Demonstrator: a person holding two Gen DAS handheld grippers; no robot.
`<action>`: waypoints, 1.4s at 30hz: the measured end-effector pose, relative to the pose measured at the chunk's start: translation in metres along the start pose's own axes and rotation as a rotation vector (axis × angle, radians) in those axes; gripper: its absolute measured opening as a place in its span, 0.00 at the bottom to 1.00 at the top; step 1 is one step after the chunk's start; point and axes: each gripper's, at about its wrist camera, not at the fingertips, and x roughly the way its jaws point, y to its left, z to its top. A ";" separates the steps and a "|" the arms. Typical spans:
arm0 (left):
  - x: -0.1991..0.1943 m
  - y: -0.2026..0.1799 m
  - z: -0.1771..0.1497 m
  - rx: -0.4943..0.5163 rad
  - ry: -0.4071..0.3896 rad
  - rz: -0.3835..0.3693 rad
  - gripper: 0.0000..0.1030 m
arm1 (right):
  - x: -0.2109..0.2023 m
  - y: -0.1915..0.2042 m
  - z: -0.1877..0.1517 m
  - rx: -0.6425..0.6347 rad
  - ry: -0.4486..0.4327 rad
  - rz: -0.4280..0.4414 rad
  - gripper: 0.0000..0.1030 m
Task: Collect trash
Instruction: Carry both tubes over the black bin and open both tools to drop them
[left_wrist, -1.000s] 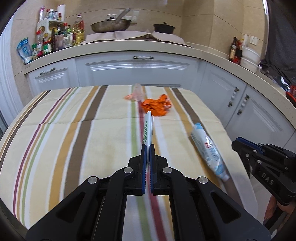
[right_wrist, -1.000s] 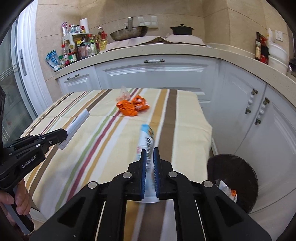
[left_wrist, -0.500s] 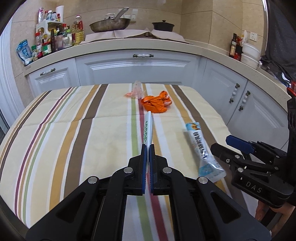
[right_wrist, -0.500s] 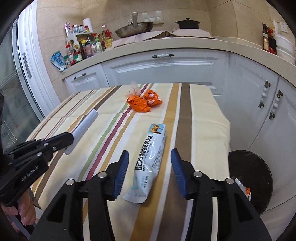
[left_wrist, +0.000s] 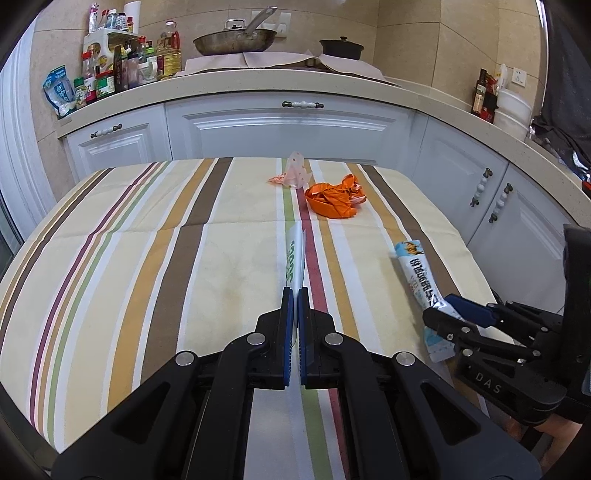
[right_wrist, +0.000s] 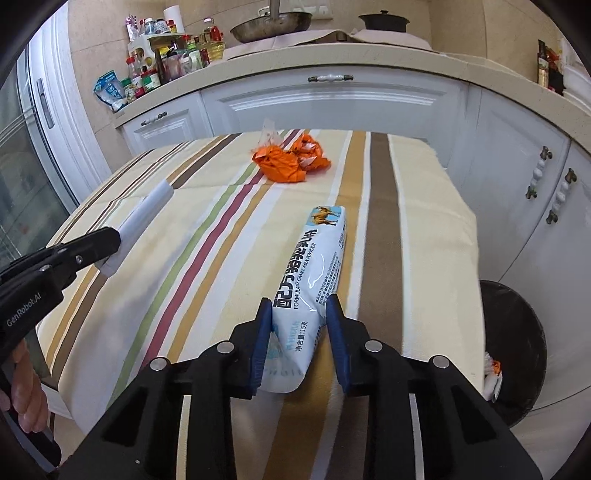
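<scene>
Trash sachet (right_wrist: 317, 280) near the table edge (right_wrist: 469, 236) lies between closing right tongs (right_wrist: 297, 314); left tongs (left_wrist: 295, 295) clamp a white wrapper (left_wrist: 294, 258).

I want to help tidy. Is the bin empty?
No. The bin, on the floor beside the table, already holds white and orange trash at its near edge.

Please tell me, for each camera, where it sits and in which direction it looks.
Left wrist: on the left gripper, facing along the striped table; its fingers pinch a white wrapper.
Right wrist: on the right gripper, facing down the table; fingers closing around the milk powder sachet, dark bin beside.
Shared: sachet, orange wrapper, each other's gripper.
</scene>
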 end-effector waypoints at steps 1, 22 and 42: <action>0.000 -0.002 0.001 0.002 0.000 -0.001 0.03 | -0.003 -0.002 0.001 0.003 -0.009 -0.006 0.29; 0.013 -0.152 0.021 0.207 -0.029 -0.231 0.03 | -0.086 -0.132 -0.031 0.157 -0.135 -0.304 0.28; 0.072 -0.285 0.017 0.359 0.055 -0.311 0.10 | -0.077 -0.225 -0.057 0.290 -0.171 -0.416 0.50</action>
